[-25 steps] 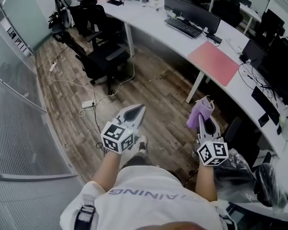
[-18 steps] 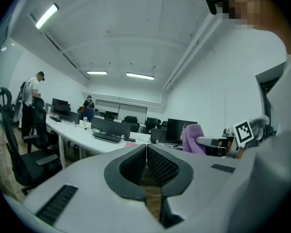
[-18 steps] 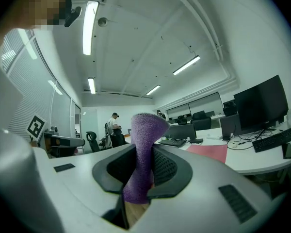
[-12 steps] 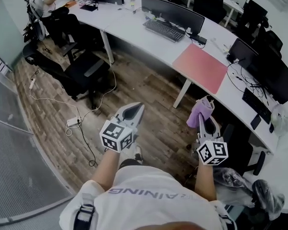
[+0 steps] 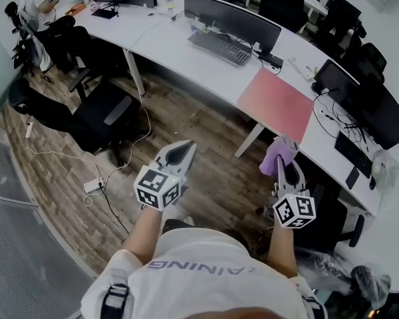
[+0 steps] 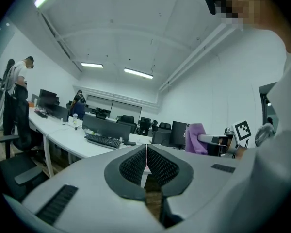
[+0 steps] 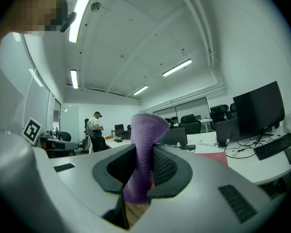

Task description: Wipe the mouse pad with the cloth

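A pink mouse pad (image 5: pixel 274 100) lies on the long white desk (image 5: pixel 173 42), ahead of me and slightly right. The purple cloth (image 5: pixel 278 154) sticks up from my right gripper (image 5: pixel 283 167), which is shut on it; the same cloth (image 7: pixel 144 149) stands between the jaws in the right gripper view, with the mouse pad (image 7: pixel 211 157) a thin red strip behind. My left gripper (image 5: pixel 178 153) is shut with nothing in it, jaws pressed together (image 6: pixel 146 165), held over the wooden floor. Both grippers hang short of the desk.
On the desk stand monitors (image 5: pixel 231 20), a keyboard (image 5: pixel 215 47) and, to the right, more screens (image 5: pixel 369 115). Black office chairs (image 5: pixel 96 111) sit left of me, and cables with a power strip (image 5: pixel 92 186) lie on the floor. A person (image 5: pixel 33 5) sits at the far left.
The desk and mouse pad have drawn closer and shifted left in the head view as I walk forward. Both grippers keep their pose; the cloth stays held.
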Motion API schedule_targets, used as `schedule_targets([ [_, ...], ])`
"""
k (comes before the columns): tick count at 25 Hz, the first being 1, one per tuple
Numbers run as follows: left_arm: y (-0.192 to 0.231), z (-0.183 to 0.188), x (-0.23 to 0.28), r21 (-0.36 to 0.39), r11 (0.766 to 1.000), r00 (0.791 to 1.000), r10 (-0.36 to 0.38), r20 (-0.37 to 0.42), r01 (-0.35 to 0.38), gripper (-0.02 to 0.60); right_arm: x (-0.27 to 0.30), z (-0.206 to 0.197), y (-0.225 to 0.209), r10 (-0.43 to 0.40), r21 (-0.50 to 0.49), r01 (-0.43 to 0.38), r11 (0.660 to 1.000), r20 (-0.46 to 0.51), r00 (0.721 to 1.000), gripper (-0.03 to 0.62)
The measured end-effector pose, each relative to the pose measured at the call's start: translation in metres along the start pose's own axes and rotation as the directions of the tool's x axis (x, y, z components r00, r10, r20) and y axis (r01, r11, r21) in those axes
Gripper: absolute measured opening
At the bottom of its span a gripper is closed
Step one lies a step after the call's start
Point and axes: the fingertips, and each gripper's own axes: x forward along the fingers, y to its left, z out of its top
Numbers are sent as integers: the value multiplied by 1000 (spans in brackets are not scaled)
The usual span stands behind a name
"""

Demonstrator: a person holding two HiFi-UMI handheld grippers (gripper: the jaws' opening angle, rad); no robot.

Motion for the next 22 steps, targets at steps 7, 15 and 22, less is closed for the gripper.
schedule_targets([
  [7,28,-3,44,-29,998,998,-50,-27,49,31,42,-6,-13,-23,7,23,1000,-31,999,94],
  [15,43,6,121,-19,999,999,-27,-36,26,31,102,-3,-73,1,31,0,1000,-24,1000,94],
  [22,32,34,225,9,1000,1000,15,-21,-15,31,163,21,-165,42,45,-42,998,-5,999,94],
])
